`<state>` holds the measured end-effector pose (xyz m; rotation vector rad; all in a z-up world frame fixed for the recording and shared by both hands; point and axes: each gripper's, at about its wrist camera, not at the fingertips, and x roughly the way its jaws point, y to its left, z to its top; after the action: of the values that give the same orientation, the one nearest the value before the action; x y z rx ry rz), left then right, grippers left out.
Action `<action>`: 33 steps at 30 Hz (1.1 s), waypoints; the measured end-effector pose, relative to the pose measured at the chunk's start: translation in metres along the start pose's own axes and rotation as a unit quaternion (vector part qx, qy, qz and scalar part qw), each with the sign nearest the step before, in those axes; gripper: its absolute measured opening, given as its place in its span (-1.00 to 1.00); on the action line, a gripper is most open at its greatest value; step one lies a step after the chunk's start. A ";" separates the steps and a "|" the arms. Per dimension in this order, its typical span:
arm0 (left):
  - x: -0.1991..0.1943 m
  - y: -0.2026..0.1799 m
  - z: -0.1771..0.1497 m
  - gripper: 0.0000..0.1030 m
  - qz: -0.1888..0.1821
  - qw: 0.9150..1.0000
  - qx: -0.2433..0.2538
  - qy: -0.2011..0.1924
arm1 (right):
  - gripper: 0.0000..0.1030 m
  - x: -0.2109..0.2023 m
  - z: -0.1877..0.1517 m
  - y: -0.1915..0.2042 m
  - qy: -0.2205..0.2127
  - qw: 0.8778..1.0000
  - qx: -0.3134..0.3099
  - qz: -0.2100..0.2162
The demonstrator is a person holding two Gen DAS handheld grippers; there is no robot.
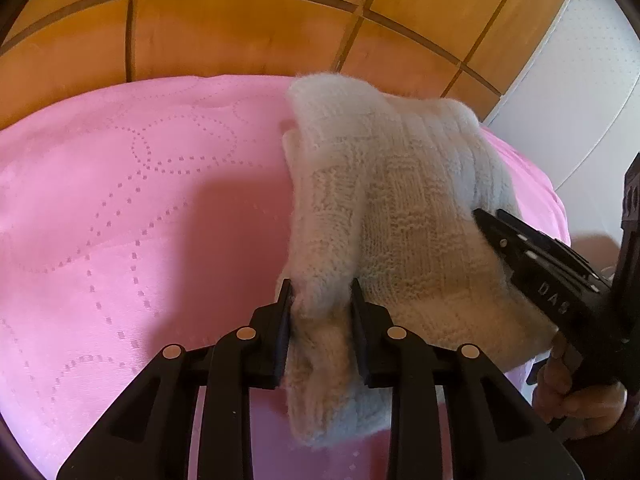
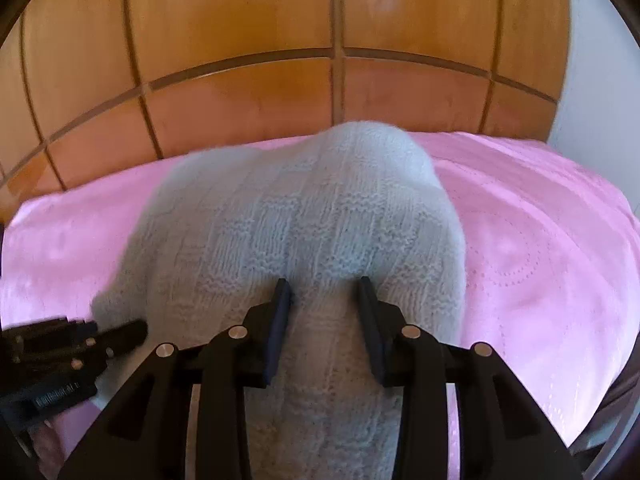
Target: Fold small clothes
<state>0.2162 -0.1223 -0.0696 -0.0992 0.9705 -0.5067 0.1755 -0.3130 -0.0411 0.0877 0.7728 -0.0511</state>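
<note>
A: Left first. What lies around the left gripper (image 1: 320, 300)?

B: Narrow gap between the fingers (image 1: 285, 312), with a bunched edge of the pale knitted garment (image 1: 392, 200) pinched in it. Left of the fingers, only bare pink quilted bedspread (image 1: 120, 200), shadowed close in. Ahead and to the right of the fingers, the rest of the knit, draped and partly lifted off the bed.

A: Anything in the way there?

B: Right of the fingers, the right gripper (image 1: 486, 220) reaching into the knit from the side, a hand (image 1: 576, 392) on its handle at the frame's edge. Beyond the bed, a wooden panelled wardrobe (image 1: 240, 32); far right, a white wall (image 1: 580, 80).

A: And from the right wrist?

B: Fingers (image 2: 280, 320) partly closed, a ridge of knit (image 2: 300, 220) gathered between and pressed by both pads. Left of the fingers, the left gripper (image 2: 132, 330) low at the knit's edge. Ahead, the knit humped up, hiding part of the bed. Right of the fingers, open bedspread (image 2: 540, 220).
</note>
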 end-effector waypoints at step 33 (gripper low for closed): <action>-0.104 -0.002 -0.043 0.44 0.142 0.979 -0.010 -0.145 | 0.95 -0.100 -0.050 0.032 -0.031 0.994 0.065 -0.083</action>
<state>0.1326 -0.0710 -0.0140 -0.0489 0.6881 -0.2107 0.0716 -0.2752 -0.0044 0.1457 0.7127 -0.2605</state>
